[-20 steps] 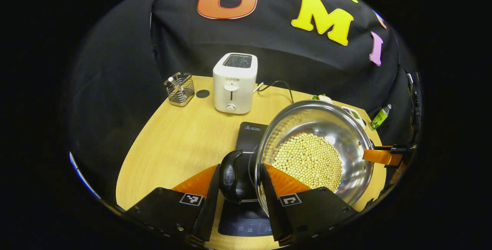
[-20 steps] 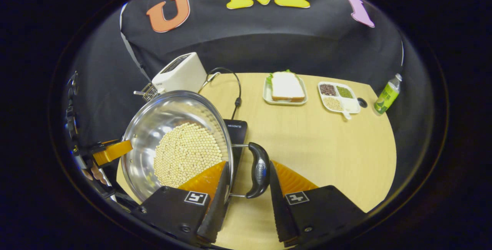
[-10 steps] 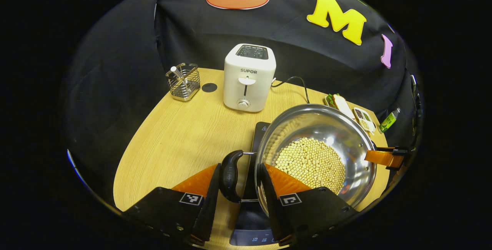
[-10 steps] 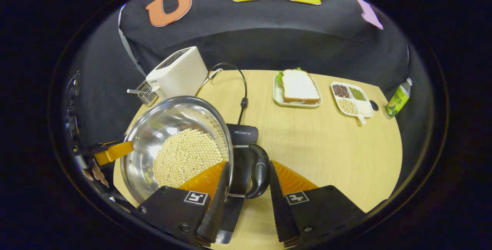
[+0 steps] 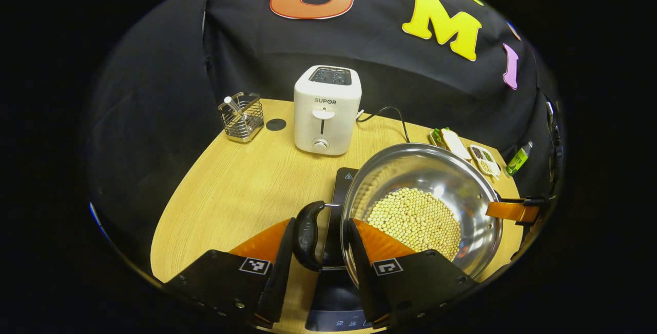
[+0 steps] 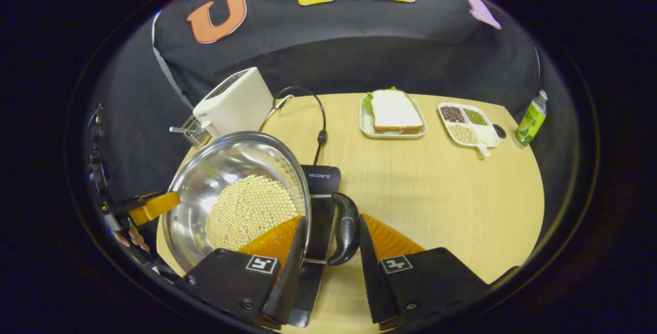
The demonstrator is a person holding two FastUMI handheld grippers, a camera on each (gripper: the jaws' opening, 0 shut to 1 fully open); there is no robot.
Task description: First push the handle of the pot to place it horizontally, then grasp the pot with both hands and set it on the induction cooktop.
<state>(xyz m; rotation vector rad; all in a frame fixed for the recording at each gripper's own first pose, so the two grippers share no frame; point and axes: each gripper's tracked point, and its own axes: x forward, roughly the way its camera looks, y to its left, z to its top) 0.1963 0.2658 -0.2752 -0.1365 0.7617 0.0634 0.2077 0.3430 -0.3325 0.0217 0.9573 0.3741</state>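
**Steel pot of pale beans held by both handles above the cooktop**

Stainless steel, wide and shallow, the pot (image 5: pixel 451 180) shows a bright polished wall and a bed of small pale round beans (image 5: pixel 414 219) covering its floor. Two dark curved handles stick out on wire brackets from opposite sides of the rim, so the pot's long axis runs from one gripper across to the other, roughly level.

In the left gripper view, the left gripper (image 5: pixel 319 236) has its fingers set close around one black handle (image 5: pixel 307 234); the inner finger lies against the pot's outer wall. In the right gripper view, the right gripper (image 6: pixel 328 236) closes on the opposite handle (image 6: pixel 347 227) in the same manner, with its inner finger at the rim.

Beneath the pot lies the black induction cooktop (image 6: pixel 321 205), its glass showing between rim and handle; whether the base touches it cannot be told.

Behind, on the wooden table (image 5: pixel 236 190), stand a white toaster (image 5: pixel 325 109) and a wire caddy (image 5: pixel 241 117). A sandwich plate (image 6: pixel 394 113) and a divided dish (image 6: pixel 468 124) sit at the far edge.
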